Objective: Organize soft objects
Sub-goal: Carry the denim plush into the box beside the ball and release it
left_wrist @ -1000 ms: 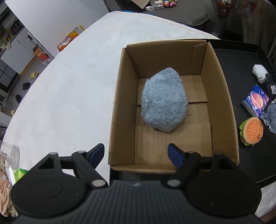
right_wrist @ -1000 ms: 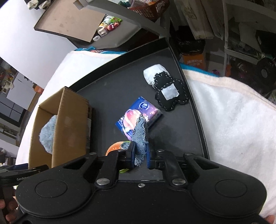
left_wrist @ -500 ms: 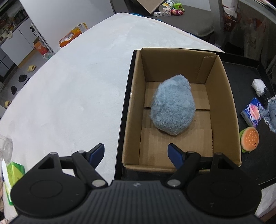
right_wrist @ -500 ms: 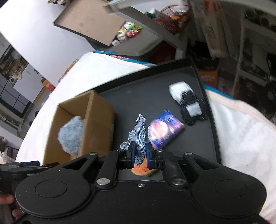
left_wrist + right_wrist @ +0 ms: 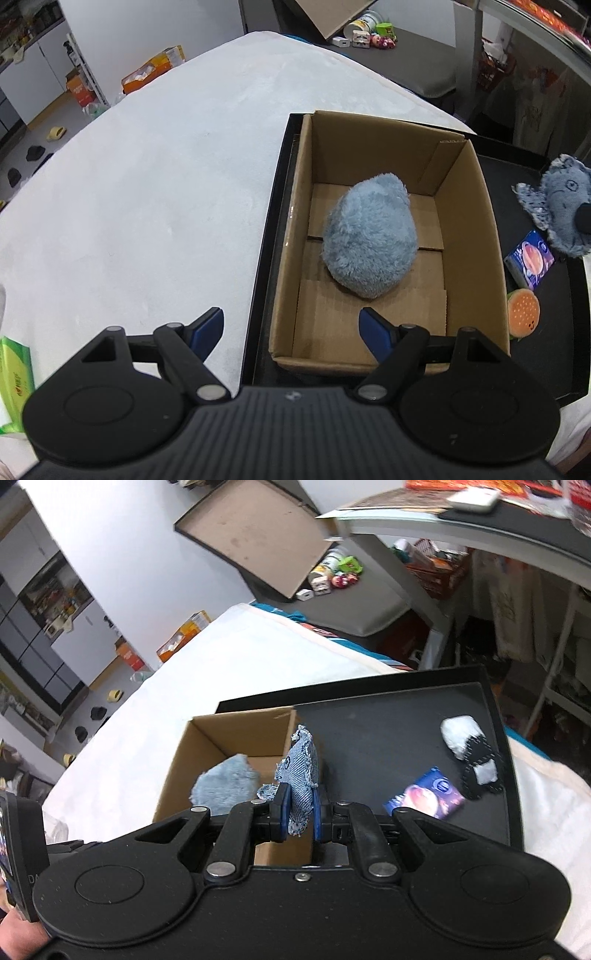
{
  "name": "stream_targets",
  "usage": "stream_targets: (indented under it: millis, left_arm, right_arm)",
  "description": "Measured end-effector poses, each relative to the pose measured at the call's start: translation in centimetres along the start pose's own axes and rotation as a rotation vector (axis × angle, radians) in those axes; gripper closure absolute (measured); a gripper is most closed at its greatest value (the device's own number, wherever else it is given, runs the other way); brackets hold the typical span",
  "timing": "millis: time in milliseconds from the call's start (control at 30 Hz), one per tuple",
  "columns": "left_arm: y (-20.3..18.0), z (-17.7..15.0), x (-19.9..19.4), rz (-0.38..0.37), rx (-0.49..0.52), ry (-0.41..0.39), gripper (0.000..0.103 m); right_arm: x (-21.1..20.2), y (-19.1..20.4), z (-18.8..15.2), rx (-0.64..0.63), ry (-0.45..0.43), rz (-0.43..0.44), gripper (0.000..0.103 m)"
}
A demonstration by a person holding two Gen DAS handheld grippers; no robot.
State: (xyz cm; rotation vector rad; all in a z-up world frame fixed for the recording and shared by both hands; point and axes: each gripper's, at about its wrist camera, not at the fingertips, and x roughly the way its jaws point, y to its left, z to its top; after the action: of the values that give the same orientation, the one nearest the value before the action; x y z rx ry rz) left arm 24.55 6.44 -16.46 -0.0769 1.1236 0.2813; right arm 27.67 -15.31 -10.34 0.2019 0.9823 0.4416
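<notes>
An open cardboard box (image 5: 461, 229) stands on a black tray (image 5: 546, 354), and a fluffy blue plush (image 5: 369, 236) lies inside it. My left gripper (image 5: 291, 326) is open and holds nothing; it hovers over the box's near left corner. My right gripper (image 5: 298, 818) is shut on a denim plush toy (image 5: 301, 775), held in the air above the right wall of the box (image 5: 236, 731). The left wrist view shows this denim toy (image 5: 561, 206) hanging right of the box. An orange burger plush (image 5: 522, 312) and a black-and-white plush (image 5: 472, 753) lie on the tray (image 5: 388, 716).
A blue printed packet (image 5: 424, 797) lies on the tray beside the black-and-white plush. The tray rests on a white cloth-covered table (image 5: 147, 184). A green packet (image 5: 14, 373) sits at the table's near left edge. Cluttered shelves and a grey bench stand beyond the table.
My right gripper has risen and carried the denim toy left, from over the packet and burger to the box's right wall. The left gripper drifted slightly left and stayed open.
</notes>
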Motion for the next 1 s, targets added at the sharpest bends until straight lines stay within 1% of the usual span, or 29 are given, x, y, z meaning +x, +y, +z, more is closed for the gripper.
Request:
stream_targets:
  millis: [300, 367, 433, 500, 567, 633, 667, 733, 800, 900, 1000]
  left_arm:
    - [1.3, -0.1, 0.3, -0.044, -0.045, -0.012, 0.028]
    - [1.4, -0.2, 0.4, -0.05, -0.041, -0.016, 0.031]
    - [1.5, -0.2, 0.7, -0.059, -0.042, -0.01, 0.037]
    - [1.7, -0.3, 1.0, -0.069, -0.046, -0.005, 0.04]
    - [1.9, -0.3, 1.3, -0.077, -0.052, -0.001, 0.046]
    - [2.0, -0.4, 1.4, -0.091, -0.053, -0.001, 0.058]
    - [2.1, -0.4, 1.6, -0.098, -0.052, 0.001, 0.062]
    - [2.4, -0.5, 1.9, -0.109, -0.059, 0.009, 0.077]
    - [2.6, -0.5, 2.2, -0.117, -0.07, 0.019, 0.085]
    - [3.0, -0.7, 2.5, -0.123, -0.069, 0.02, 0.092]
    - [3.5, -0.8, 2.5, -0.138, -0.07, 0.007, 0.093]
  right_arm:
    - [1.3, 2.7, 0.8, -0.068, 0.0, -0.043, 0.09]
    - [1.5, 3.2, 0.9, -0.084, 0.0, -0.055, 0.09]
    - [1.8, 3.8, 1.1, -0.098, 0.002, -0.062, 0.09]
    - [2.1, 4.2, 1.0, -0.105, 0.007, -0.064, 0.09]
    - [2.5, 4.8, 1.0, -0.116, 0.012, -0.069, 0.09]
    - [2.9, 5.3, 1.0, -0.128, 0.018, -0.073, 0.09]
    - [3.0, 5.5, 1.0, -0.136, 0.021, -0.074, 0.09]
    - [3.3, 6.1, 1.0, -0.15, 0.025, -0.079, 0.09]
    - [3.7, 6.5, 1.1, -0.162, 0.028, -0.085, 0.09]
    - [4.2, 6.9, 1.2, -0.177, 0.033, -0.098, 0.089]
    - [4.8, 7.1, 1.3, -0.183, 0.035, -0.105, 0.089]
